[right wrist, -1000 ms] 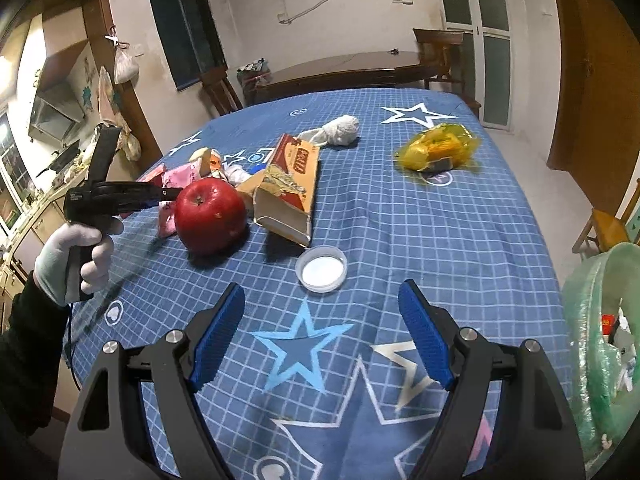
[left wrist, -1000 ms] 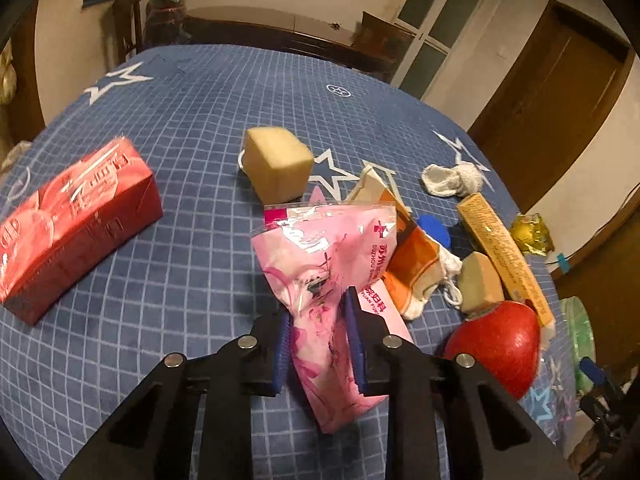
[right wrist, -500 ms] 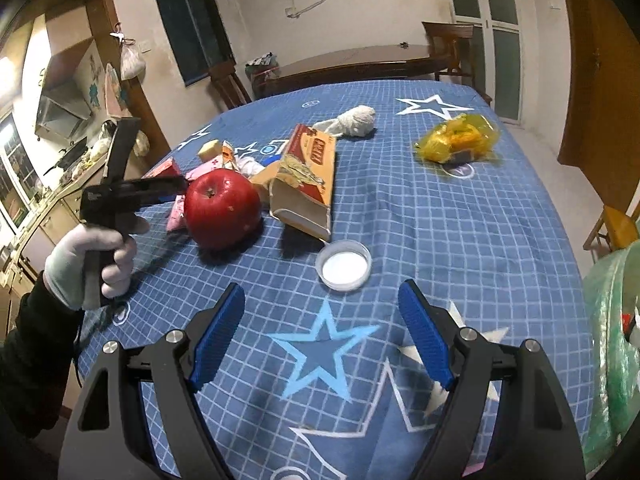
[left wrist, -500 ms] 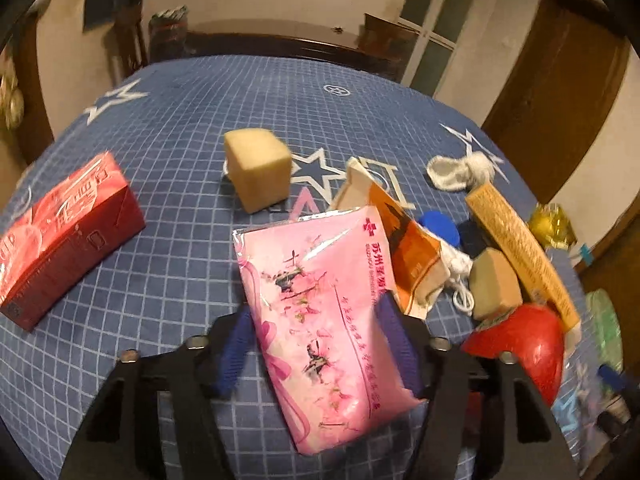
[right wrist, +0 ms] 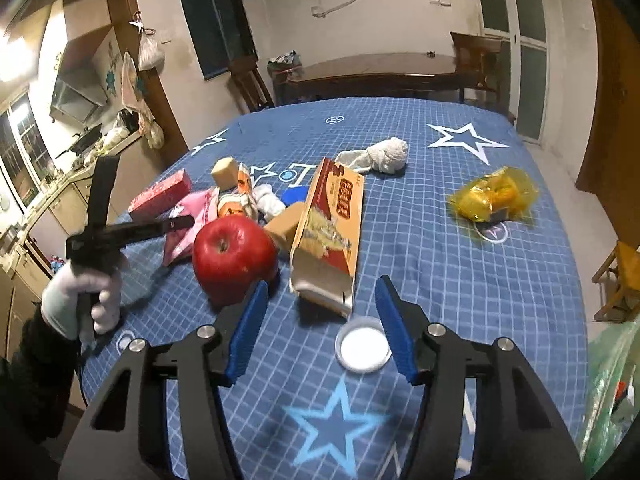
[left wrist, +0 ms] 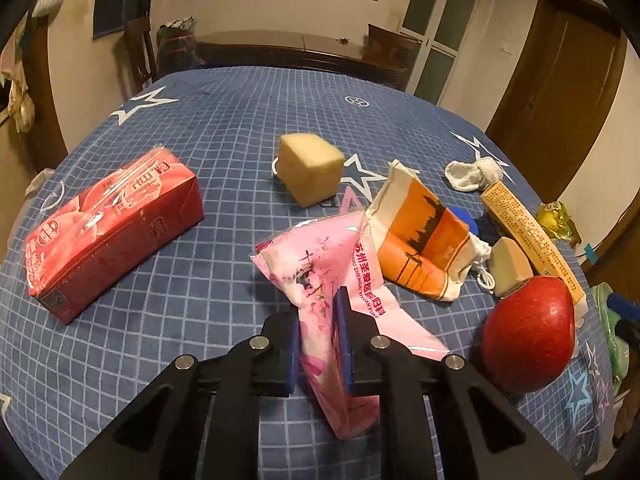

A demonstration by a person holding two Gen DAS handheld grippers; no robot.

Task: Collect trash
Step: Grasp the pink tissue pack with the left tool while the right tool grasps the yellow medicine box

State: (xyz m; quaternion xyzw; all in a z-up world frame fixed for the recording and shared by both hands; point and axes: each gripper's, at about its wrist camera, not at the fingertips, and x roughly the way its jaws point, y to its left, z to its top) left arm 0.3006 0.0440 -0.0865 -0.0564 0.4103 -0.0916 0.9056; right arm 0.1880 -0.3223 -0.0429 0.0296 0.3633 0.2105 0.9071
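Note:
A crumpled pink plastic wrapper (left wrist: pixel 320 256) lies on the blue star tablecloth (left wrist: pixel 224 128). My left gripper (left wrist: pixel 318 308) is closing on it, and both blue pads pinch its near end. In the right wrist view the same gripper (right wrist: pixel 176 224) reaches in from the left, held by a gloved hand (right wrist: pixel 80 300). My right gripper (right wrist: pixel 322 284) is closing with its pads touching nothing. The open end of an orange cracker box (right wrist: pixel 332 228) sits between its fingertips. A small white lid (right wrist: pixel 363 344) lies by the right finger (right wrist: pixel 394 328).
A red apple (right wrist: pixel 234 256) stands just left of the box. A red tissue pack (left wrist: pixel 112 228), a yellow sponge cube (left wrist: pixel 310 168), an orange-and-white bag (left wrist: pixel 420 248), a white cloth ball (right wrist: pixel 380 156) and a yellow wrapper (right wrist: pixel 496 194) lie around. A green bag (right wrist: pixel 608 392) hangs off the right edge.
The left jaws spread around the pink wrapper half a second ago and have shut on it again. The right gripper has moved forward to the box and lid, and its jaws have narrowed.

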